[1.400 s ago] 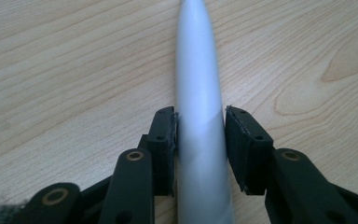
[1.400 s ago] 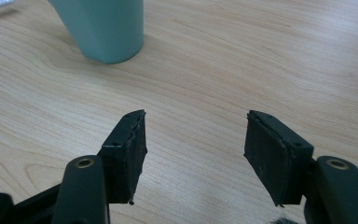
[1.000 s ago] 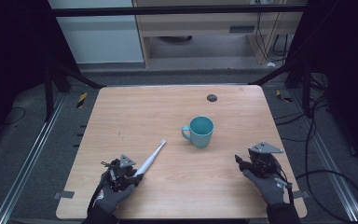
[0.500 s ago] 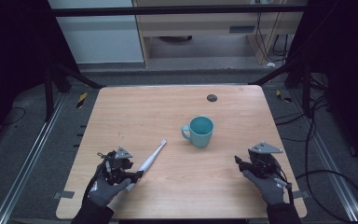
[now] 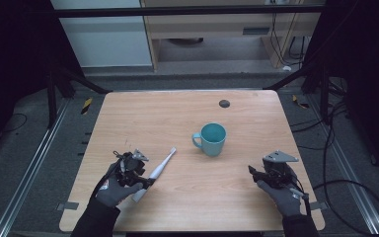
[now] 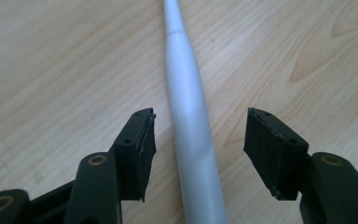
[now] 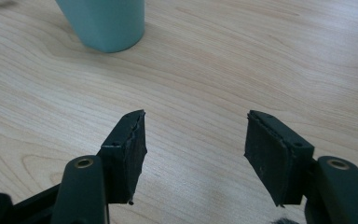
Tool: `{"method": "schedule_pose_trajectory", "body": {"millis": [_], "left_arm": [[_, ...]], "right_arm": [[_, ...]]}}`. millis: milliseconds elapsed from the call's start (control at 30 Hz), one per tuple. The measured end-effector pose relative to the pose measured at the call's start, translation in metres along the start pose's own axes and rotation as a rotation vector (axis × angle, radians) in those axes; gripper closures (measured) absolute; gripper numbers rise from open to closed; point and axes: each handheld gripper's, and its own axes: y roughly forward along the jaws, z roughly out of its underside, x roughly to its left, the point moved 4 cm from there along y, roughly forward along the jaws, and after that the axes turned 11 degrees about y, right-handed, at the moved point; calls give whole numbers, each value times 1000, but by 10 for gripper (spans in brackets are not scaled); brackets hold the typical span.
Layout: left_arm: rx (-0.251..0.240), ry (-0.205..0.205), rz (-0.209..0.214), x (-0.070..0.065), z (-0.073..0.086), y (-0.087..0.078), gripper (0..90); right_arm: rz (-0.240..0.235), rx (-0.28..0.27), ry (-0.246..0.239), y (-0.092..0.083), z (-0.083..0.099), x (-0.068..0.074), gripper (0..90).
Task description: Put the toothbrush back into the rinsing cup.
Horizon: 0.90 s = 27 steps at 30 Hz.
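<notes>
A white toothbrush [image 5: 159,165] lies slantwise on the wooden table [image 5: 177,113], left of a teal mug [image 5: 212,139]. My left gripper [image 5: 144,175] hovers just over its thick handle. In the left gripper view the toothbrush [image 6: 191,126] runs between the jaws of the left gripper [image 6: 200,114]; they have just been opening, and neither pad touches it. My right gripper [image 5: 256,174] rests near the front right of the table. Its jaws [image 7: 196,114] stand open over bare wood, with the mug [image 7: 105,23] ahead of them.
A small dark round spot [image 5: 224,103] marks the far side of the table. Metal frame legs and cables stand on the floor around the table. A black cable trails off past the table's right front corner.
The left gripper's jaws have spread apart around the toothbrush handle and the left hand has lifted a little. The toothbrush, the mug and the right gripper have stayed in place.
</notes>
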Motion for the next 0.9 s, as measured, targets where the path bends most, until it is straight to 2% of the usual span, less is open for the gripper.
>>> {"method": "schedule_pose_trajectory", "body": {"millis": [133, 333, 633, 733, 900], "left_arm": [[32, -10, 4, 3, 4, 5, 441], [95, 5, 23, 3, 7, 16, 459], [136, 10, 32, 2, 2, 24, 531], [166, 10, 31, 2, 1, 28, 573], [175, 8, 32, 2, 0, 29, 629]], "right_arm": [[6, 5, -7, 0, 0, 1, 384], [8, 5, -9, 0, -1, 1, 388], [8, 11, -11, 0, -1, 1, 395], [6, 12, -12, 1, -1, 1, 396], [7, 13, -12, 0, -1, 1, 397]]}}
